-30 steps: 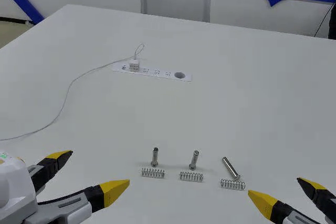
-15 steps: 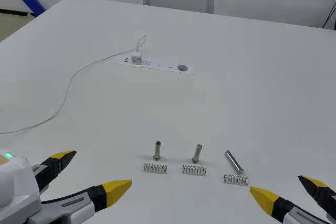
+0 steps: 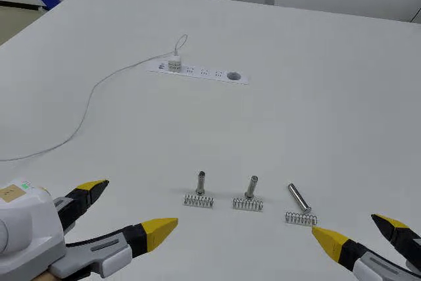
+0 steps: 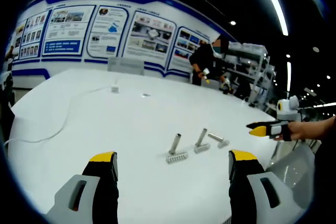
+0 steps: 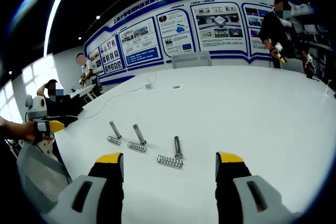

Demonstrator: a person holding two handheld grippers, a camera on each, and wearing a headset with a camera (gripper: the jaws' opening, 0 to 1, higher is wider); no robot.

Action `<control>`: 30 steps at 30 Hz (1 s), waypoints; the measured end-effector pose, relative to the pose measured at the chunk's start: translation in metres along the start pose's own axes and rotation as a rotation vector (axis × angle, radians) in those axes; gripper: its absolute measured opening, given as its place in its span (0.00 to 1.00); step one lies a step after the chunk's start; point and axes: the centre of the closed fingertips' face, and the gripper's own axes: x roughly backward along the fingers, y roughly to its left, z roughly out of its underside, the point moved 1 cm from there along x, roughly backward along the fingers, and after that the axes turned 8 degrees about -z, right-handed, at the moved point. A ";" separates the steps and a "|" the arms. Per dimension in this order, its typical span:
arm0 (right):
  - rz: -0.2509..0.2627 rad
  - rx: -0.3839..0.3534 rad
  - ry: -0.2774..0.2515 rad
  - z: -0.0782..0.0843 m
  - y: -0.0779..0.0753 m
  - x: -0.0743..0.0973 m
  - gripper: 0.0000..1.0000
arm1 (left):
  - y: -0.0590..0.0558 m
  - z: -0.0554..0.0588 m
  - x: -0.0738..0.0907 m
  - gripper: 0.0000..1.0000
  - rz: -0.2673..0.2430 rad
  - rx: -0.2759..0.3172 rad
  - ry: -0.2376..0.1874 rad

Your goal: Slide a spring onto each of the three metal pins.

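Three short metal pins lie in a row on the white table: left pin (image 3: 200, 181), middle pin (image 3: 252, 186), right pin (image 3: 298, 197). A small coil spring rests just in front of each: left spring (image 3: 198, 201), middle spring (image 3: 247, 204), right spring (image 3: 300, 218). My left gripper (image 3: 131, 210) hovers open at the near left, well short of the left spring. My right gripper (image 3: 358, 231) is open at the near right, close to the right spring. The pins (image 4: 175, 143) (image 5: 177, 146) and springs (image 4: 177, 156) (image 5: 169, 161) lie ahead of each gripper's yellow-tipped jaws, nothing between them.
A white power strip (image 3: 197, 72) with a plugged-in adapter and a thin cable (image 3: 85, 113) lies further back on the table (image 3: 316, 97). People stand in the background of both gripper views, beyond the table.
The head camera has tilted down, so everything sits higher and further back in view. Both grippers stay open and have crept slightly toward the springs.
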 end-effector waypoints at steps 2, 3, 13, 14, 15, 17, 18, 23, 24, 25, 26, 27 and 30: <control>-0.004 0.015 0.012 -0.002 -0.001 -0.003 0.72 | -0.003 0.004 -0.002 0.89 0.013 -0.013 0.017; -0.010 0.027 0.016 -0.004 -0.001 -0.005 0.71 | -0.003 0.005 -0.002 0.89 0.017 -0.017 0.021; -0.065 0.074 0.069 -0.010 0.001 -0.026 0.69 | 0.000 0.002 0.001 0.88 0.010 0.026 0.010; -0.071 0.080 0.075 -0.011 0.000 -0.028 0.68 | 0.002 0.002 0.001 0.88 0.004 0.032 0.007; -0.077 0.087 0.076 -0.012 0.000 -0.030 0.67 | 0.003 0.001 0.001 0.87 0.000 0.037 0.003; -0.087 0.110 0.097 -0.013 -0.002 -0.036 0.64 | 0.004 -0.001 0.001 0.87 -0.007 0.044 -0.011; -0.085 0.132 0.136 -0.010 -0.004 -0.038 0.63 | 0.004 -0.002 0.001 0.87 -0.006 0.042 -0.019; -0.167 0.119 0.185 -0.009 -0.003 -0.054 0.57 | -0.005 -0.005 0.000 0.86 0.015 0.022 -0.031; -0.179 0.106 0.205 -0.007 -0.002 -0.056 0.56 | -0.007 -0.006 0.000 0.86 0.025 0.024 -0.035; -0.166 0.113 0.213 -0.008 -0.006 -0.058 0.53 | -0.008 -0.006 0.000 0.85 0.039 0.029 -0.036; -0.160 0.132 0.218 -0.008 -0.009 -0.062 0.50 | -0.011 -0.005 0.000 0.83 0.053 0.029 -0.028; -0.159 0.144 0.224 -0.008 -0.011 -0.064 0.49 | -0.012 -0.004 -0.001 0.82 0.058 0.021 -0.022; -0.155 0.136 0.259 -0.004 -0.018 -0.072 0.48 | -0.016 -0.001 -0.003 0.83 0.071 0.000 -0.010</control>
